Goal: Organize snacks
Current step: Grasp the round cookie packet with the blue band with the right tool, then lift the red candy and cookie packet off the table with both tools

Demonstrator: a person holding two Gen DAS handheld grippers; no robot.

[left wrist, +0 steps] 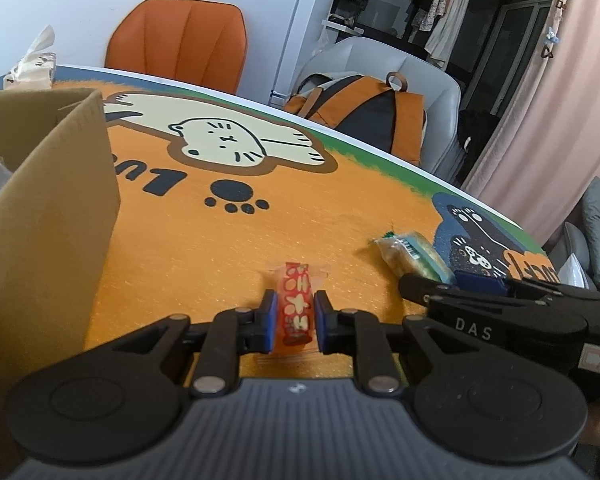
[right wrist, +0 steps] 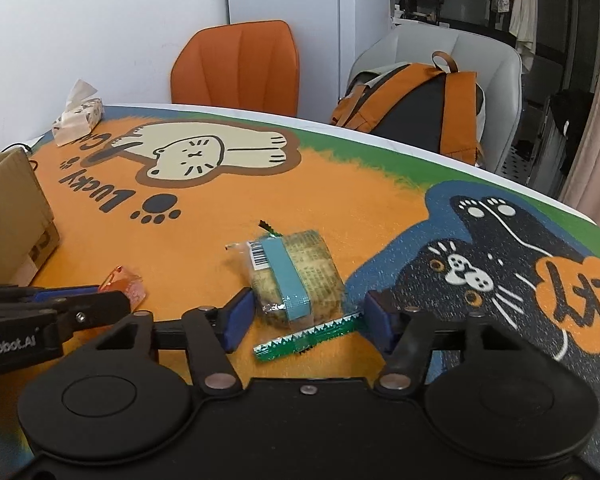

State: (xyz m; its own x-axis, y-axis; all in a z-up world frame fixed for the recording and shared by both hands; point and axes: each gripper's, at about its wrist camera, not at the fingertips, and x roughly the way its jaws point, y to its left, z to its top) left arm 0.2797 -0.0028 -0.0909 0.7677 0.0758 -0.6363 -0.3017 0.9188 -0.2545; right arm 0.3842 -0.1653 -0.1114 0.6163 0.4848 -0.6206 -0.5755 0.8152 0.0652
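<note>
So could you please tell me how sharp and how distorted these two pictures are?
Left wrist view: table edge bows strongly, corners vignetted dark, red snack sharp. Right wrist view: same fisheye bend, biscuit pack crisp, dim room behind.

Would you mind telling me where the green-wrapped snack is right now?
In the right wrist view, the green-wrapped snack lies on the orange mat between the right gripper fingers, right of the red snack held by the left gripper.
</note>
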